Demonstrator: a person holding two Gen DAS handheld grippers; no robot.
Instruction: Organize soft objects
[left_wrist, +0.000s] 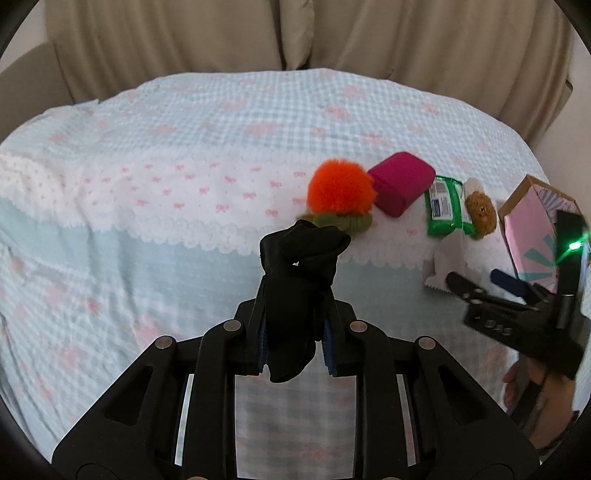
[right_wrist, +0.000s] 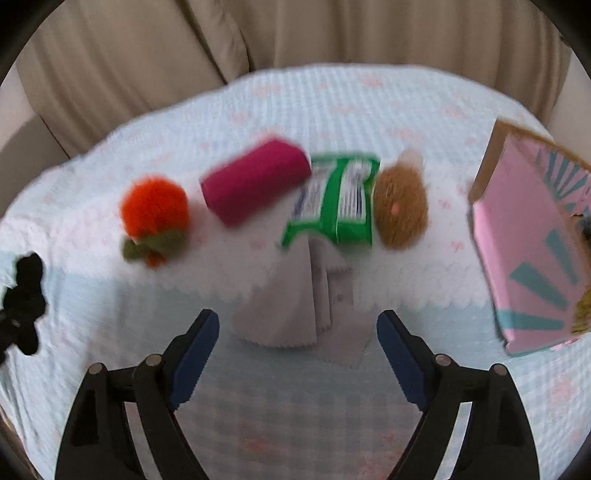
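Left wrist view: the left tool (left_wrist: 291, 332) is clenched on a black soft item (left_wrist: 295, 273), probably a glove or a sock, which stands up between the pads with its bunched upper end above the fingertips and a short tail hanging below. It is carried above the bed (left_wrist: 184, 122), clear of the cover. Ahead and to the right lies a row: an orange pompom (left_wrist: 340, 188), a magenta case (left_wrist: 400, 182), a green wipes pack (left_wrist: 445, 205) and a small brown plush (left_wrist: 480, 214). Beyond them, furthest right, stands the pink box (left_wrist: 532, 236), tilted, its opening facing the row. The right tool (left_wrist: 476, 284) sits just before that box, so the right hand is the nearer one to it.

Right wrist view: this picture is smeared, so detail is uncertain. The right tool (right_wrist: 297, 325) is released, jaws wide, nothing between them. Directly ahead, beyond the fingertips, lies a pale grey folded cloth (right_wrist: 288, 306), its long axis running away from the tool toward the wipes pack (right_wrist: 332, 203). The pink box (right_wrist: 528, 251) stands to the right.
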